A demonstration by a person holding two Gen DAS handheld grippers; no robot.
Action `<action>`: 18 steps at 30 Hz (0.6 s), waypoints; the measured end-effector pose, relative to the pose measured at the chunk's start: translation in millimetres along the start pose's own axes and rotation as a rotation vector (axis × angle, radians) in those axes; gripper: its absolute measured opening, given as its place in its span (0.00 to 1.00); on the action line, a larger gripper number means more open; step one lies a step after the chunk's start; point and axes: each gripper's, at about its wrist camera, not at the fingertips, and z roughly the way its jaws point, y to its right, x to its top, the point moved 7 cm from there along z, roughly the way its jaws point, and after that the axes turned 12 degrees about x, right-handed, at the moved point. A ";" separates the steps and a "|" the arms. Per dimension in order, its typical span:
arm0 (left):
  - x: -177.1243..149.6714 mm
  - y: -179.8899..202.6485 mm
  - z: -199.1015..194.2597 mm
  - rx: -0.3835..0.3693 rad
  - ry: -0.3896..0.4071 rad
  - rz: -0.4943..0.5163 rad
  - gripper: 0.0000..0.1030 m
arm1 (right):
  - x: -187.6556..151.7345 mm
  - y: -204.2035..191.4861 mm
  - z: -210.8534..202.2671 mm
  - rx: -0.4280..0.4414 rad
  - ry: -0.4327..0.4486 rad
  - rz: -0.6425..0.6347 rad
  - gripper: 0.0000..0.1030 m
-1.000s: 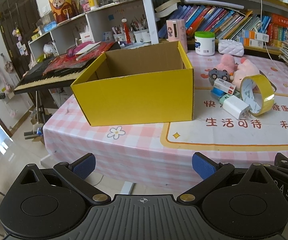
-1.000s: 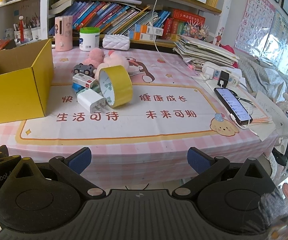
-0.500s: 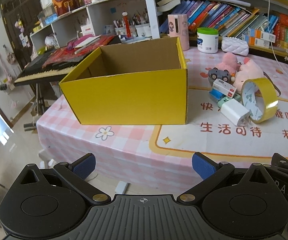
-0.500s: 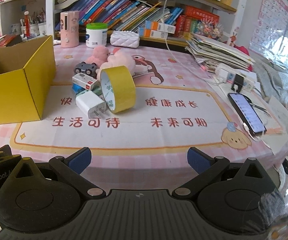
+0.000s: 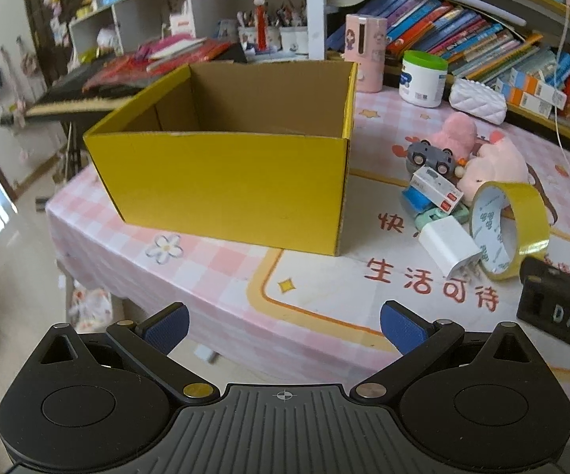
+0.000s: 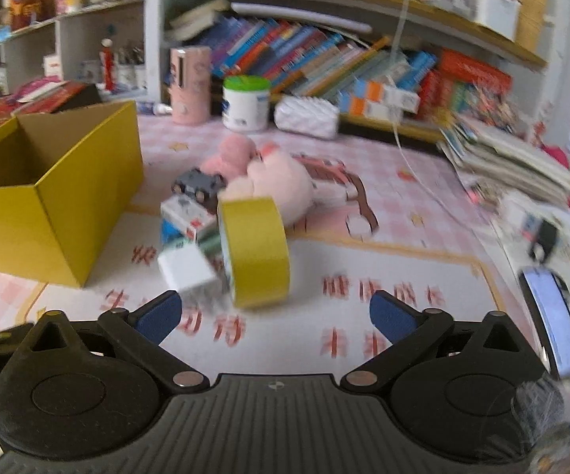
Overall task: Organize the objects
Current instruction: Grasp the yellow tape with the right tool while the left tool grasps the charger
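An open, empty yellow cardboard box [image 5: 225, 181] stands on the pink table; it also shows at the left of the right wrist view [image 6: 47, 205]. To its right lies a pile: a yellow tape roll [image 6: 255, 252], a white charger [image 6: 186, 268], a small white box [image 6: 186, 213], a grey toy car [image 6: 198, 183] and pink plush toys [image 6: 277, 181]. My right gripper [image 6: 275, 320] is open and empty, just in front of the tape roll. My left gripper [image 5: 285, 328] is open and empty over the table's front edge, short of the box.
A phone [image 6: 553, 331] lies at the table's right edge beside stacked papers [image 6: 514, 166]. A pink container [image 5: 364, 55], a white jar [image 5: 421, 79] and a white pouch [image 5: 478, 100] stand behind the pile, below bookshelves. The right gripper's body [image 5: 561, 316] shows in the left wrist view.
Both grippers have moved forward over the table. The right one has closed in on the tape roll and charger; the left has neared the box. Both stay open.
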 end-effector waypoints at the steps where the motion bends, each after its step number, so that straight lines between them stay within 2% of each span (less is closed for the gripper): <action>1: -0.3 2.2 1.1 -0.005 -0.009 -0.016 1.00 | 3.2 3.2 5.1 0.006 0.002 -0.012 0.97; 8: -2.8 12.0 5.2 0.010 -0.054 -0.071 1.00 | 12.2 16.9 42.8 0.090 -0.029 -0.055 0.76; 12: -7.8 19.6 8.1 -0.007 -0.093 -0.093 1.00 | 13.1 14.0 58.8 0.156 -0.042 -0.093 0.68; 15: -8.1 28.0 7.5 -0.004 -0.093 -0.071 1.00 | 12.9 10.1 67.7 0.193 -0.052 -0.137 0.59; 17: -6.5 35.3 6.9 0.004 -0.087 -0.047 1.00 | 13.6 8.9 72.0 0.211 -0.063 -0.163 0.46; 18: -5.2 38.8 7.0 0.006 -0.085 -0.042 1.00 | 14.5 10.1 73.6 0.225 -0.073 -0.172 0.43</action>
